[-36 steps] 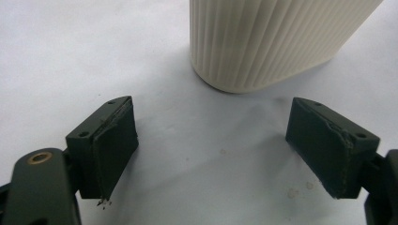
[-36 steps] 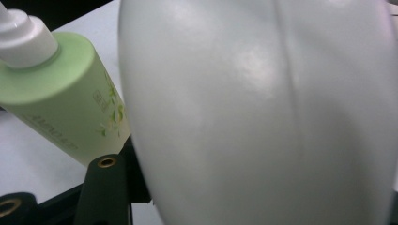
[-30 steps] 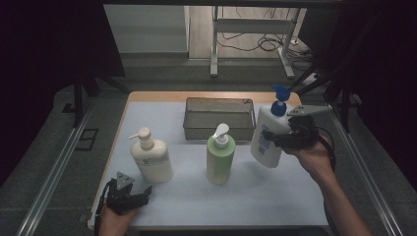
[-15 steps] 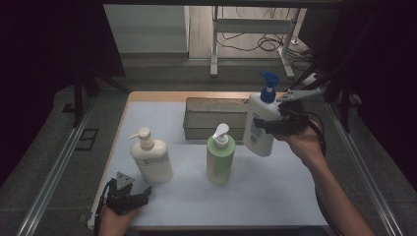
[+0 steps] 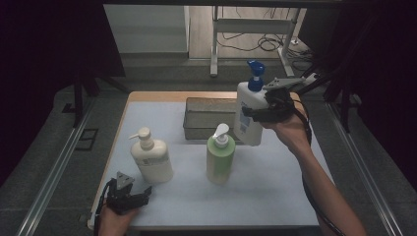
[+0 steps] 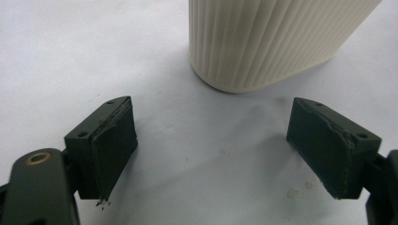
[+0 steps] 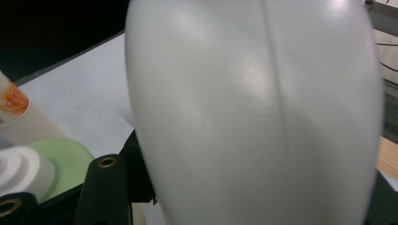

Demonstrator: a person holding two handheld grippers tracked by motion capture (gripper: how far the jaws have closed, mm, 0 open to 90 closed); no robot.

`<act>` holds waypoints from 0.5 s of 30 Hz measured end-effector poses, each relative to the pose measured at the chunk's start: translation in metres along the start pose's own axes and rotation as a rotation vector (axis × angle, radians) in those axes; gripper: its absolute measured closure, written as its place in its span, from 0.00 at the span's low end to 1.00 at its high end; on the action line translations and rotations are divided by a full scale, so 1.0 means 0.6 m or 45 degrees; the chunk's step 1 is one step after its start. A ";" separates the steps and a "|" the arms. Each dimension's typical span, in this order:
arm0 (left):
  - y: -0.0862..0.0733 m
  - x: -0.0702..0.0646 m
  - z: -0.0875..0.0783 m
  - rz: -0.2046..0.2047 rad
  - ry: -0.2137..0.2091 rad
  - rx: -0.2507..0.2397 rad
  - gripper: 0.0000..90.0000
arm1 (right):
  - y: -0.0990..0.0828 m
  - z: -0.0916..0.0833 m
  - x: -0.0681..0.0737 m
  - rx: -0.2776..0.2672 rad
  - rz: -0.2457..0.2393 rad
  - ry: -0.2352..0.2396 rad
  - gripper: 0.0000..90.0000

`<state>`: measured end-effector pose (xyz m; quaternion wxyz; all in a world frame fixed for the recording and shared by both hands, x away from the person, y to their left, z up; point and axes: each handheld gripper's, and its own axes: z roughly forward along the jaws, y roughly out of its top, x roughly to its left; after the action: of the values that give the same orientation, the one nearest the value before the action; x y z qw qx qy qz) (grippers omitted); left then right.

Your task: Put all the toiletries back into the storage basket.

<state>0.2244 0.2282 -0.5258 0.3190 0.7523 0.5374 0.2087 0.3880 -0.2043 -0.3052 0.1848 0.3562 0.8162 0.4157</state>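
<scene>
My right gripper (image 5: 253,112) is shut on a white pump bottle with a blue pump (image 5: 249,114), held upright in the air at the right end of the dark wire basket (image 5: 206,118). In the right gripper view the white bottle (image 7: 253,112) bulges between the jaws. A green pump bottle (image 5: 220,158) stands mid-table and a cream ribbed pump bottle (image 5: 151,158) stands to its left. Near the table's front left corner my left gripper (image 5: 129,194) rests open; in its own view the left gripper (image 6: 225,154) has bare table between its pads and the cream bottle (image 6: 267,37) just ahead.
A pale mat (image 5: 275,187) covers the wooden table (image 5: 157,96). Metal rails run along both sides, and a desk frame with cables stands on the floor beyond the far edge. Dark surroundings frame the table.
The right gripper has carried the white bottle leftward and up, from the table's right side to the basket's right end. The left gripper has stayed where it was.
</scene>
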 end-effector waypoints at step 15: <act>0.000 0.000 0.000 0.001 -0.005 0.001 0.17 | 0.040 0.051 0.004 -0.040 -0.020 0.003 0.45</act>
<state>0.2246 0.2283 -0.5257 0.3195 0.7530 0.5367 0.2072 0.4150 -0.1765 -0.3038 0.1925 0.3465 0.8125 0.4274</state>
